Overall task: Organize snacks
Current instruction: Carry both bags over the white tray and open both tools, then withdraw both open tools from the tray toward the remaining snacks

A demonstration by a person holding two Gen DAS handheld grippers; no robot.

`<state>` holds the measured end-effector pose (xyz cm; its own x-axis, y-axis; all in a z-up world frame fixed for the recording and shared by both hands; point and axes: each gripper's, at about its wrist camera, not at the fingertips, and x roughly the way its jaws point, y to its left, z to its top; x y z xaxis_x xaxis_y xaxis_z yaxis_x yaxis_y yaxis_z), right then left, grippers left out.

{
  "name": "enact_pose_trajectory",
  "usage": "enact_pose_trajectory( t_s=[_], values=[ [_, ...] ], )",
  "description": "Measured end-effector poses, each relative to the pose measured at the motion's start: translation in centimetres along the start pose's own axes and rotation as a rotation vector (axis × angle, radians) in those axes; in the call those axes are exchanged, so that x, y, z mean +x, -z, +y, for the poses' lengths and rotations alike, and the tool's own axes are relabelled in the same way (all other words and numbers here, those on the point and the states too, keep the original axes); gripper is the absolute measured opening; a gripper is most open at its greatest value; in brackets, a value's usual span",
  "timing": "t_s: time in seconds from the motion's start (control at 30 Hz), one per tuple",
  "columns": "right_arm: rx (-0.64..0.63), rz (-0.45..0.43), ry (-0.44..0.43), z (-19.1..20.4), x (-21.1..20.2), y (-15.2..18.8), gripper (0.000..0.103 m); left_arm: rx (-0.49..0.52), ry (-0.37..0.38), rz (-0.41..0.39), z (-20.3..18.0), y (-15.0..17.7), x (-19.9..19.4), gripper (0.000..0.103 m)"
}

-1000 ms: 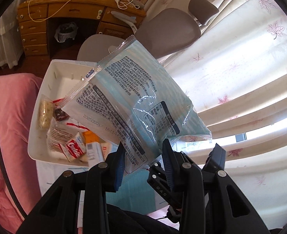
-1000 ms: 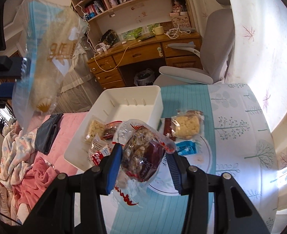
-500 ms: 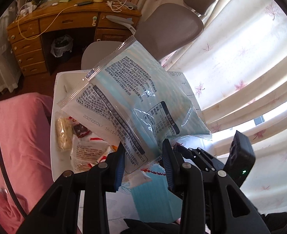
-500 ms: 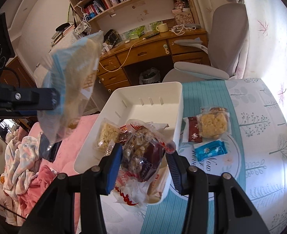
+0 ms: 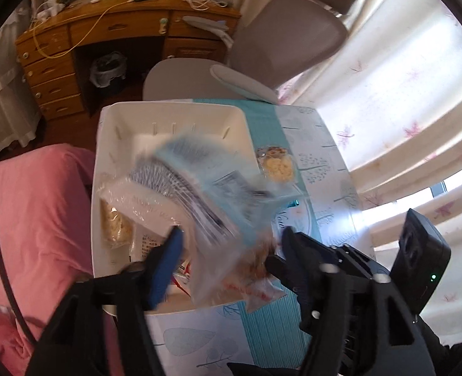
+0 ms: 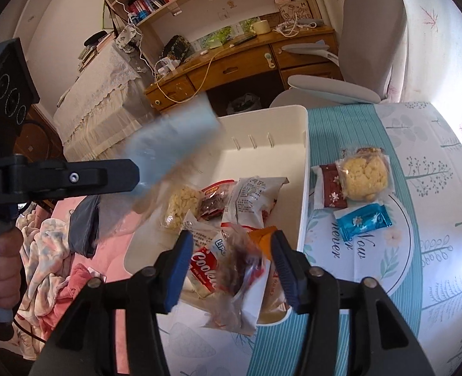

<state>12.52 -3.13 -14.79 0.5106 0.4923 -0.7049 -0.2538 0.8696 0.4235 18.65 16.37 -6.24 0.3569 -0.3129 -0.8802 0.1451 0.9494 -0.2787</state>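
A white bin point(image 5: 168, 116) point(image 6: 293, 119) on the table holds several wrapped snacks. My left gripper point(image 5: 231, 238) is open; a large pale-blue bag point(image 5: 199, 175) is blurred, falling from it over the bin. It also shows in the right wrist view point(image 6: 171, 138). My right gripper point(image 6: 231, 250) is open over the bin's near end; a clear packet of dark snacks point(image 6: 240, 269) drops blurred between its fingers. On the table beside the bin lie a yellow puffed snack point(image 6: 364, 172), a dark red packet point(image 6: 331, 185) and a blue packet point(image 6: 364, 221).
The table carries a teal and white tree-print cloth point(image 6: 419, 188). A grey office chair point(image 5: 281, 40) and a wooden desk point(image 5: 105, 31) stand beyond the bin. A pink bed point(image 5: 33, 213) lies left of the table. Curtains point(image 5: 403, 109) hang on the right.
Both grippers have opened. The blue bag has left the left gripper and falls toward the bin. The dark snack packet has left the right gripper over the bin.
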Motion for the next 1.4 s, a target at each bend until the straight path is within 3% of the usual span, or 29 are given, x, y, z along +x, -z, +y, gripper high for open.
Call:
enact_pose_trajectory(
  t_s=[0.07, 0.3, 0.8, 1.4],
  values=[
    [0.005, -0.002, 0.011, -0.2, -0.2, 0.0, 0.067, -0.023, -0.003, 0.002, 0.2, 0.0, -0.2, 0.076],
    [0.020, 0.004, 0.031, -1.4, -1.1, 0.0, 0.071, -0.061, -0.009, -0.006, 0.0, 0.2, -0.7, 0.078],
    [-0.006, 0.018, 0.025, -6.0, -5.1, -0.3, 0.072, -0.208, -0.042, -0.036, -5.1, 3.8, -0.3, 0.078],
    [-0.169, 0.071, -0.022, -12.6, -8.3, -1.9, 0.072, -0.378, -0.090, -0.085, -12.4, 7.8, 2.2, 0.081]
  ],
)
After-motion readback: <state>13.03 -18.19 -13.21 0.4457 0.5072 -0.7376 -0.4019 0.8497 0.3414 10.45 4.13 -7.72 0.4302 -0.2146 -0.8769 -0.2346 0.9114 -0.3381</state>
